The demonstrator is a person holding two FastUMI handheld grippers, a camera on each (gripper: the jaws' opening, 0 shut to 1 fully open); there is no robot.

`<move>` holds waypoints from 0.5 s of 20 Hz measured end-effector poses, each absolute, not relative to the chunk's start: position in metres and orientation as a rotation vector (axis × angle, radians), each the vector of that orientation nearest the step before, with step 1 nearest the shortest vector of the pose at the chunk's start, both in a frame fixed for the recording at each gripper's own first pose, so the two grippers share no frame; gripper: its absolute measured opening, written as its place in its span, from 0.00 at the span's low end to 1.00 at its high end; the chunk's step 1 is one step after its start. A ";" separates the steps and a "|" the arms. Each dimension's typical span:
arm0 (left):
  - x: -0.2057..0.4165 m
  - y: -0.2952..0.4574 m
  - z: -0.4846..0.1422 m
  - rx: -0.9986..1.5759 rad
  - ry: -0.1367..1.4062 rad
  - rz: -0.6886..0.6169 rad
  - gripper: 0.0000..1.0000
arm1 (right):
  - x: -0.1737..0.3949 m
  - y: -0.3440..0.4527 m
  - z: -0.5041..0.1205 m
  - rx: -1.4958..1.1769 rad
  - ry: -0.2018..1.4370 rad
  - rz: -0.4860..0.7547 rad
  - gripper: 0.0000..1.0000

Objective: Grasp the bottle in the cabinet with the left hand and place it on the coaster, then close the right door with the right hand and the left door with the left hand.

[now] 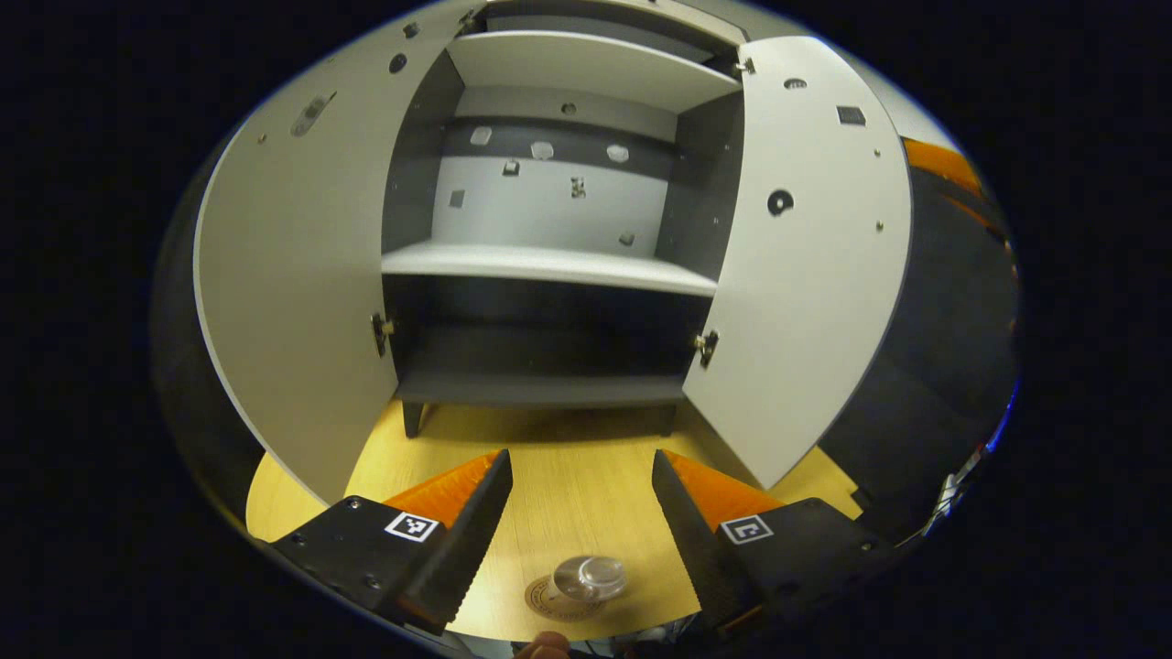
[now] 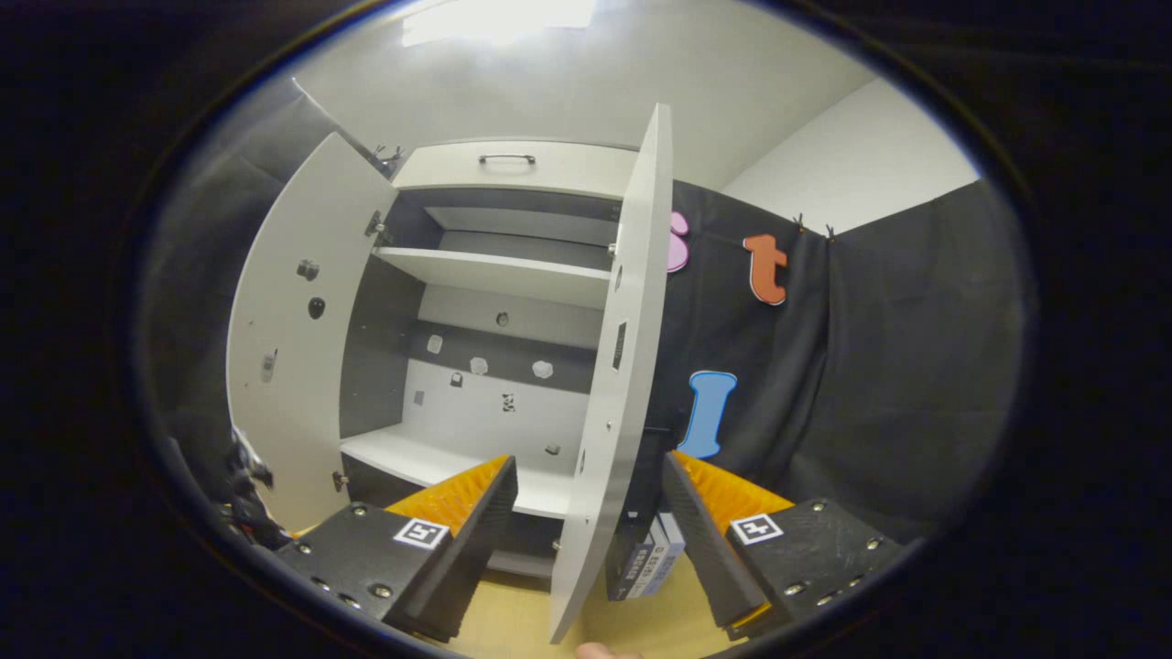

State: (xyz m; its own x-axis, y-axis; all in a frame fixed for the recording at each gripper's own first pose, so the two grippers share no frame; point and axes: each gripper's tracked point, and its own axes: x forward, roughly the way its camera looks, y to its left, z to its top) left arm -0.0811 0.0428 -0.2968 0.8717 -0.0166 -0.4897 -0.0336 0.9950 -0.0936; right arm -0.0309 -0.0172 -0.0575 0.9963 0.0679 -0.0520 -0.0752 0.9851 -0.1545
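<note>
1. A wooden table (image 1: 568, 485) carries a white cabinet (image 1: 549, 265), and black cloth walls the booth behind it.
2. Nearest in the left gripper view, the left tongs (image 1: 581, 513) stand open and empty, fingers wide apart, pointing at the cabinet.
3. Between and just below those fingers the bottle (image 1: 591, 577) stands upright on the round coaster (image 1: 549, 599), seen from above as a clear domed top. Neither finger touches it, so the placing step looks done.
4. The bottle looks like clear plastic or glass: probably light, stiff, smooth and slippery. If it needs shifting, the body below the top is the place to grip, squarely from both sides.
5. Farther off, the shelves are bare, and the left door (image 1: 293, 275) and right door (image 1: 806, 265) both hang wide open.
6. In the right gripper view the right tongs (image 2: 591, 513) are also open and hold nothing. The right door's free edge (image 2: 613, 384) stands edge-on between the fingers, near but not clearly touching.
7. That door is a stiff, light panel that swings on hinges. A push on its outer face near the free edge should close it, and that step seems at hand.
</note>
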 end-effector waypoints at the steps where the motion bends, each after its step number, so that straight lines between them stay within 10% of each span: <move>1: -0.073 0.043 -0.277 -0.104 0.470 0.015 0.96 | -0.031 -0.017 -0.058 -0.158 0.047 0.072 0.94; 10: -0.032 0.072 -0.121 -0.006 0.181 0.127 0.96 | -0.025 -0.038 -0.055 -0.163 0.030 0.006 0.94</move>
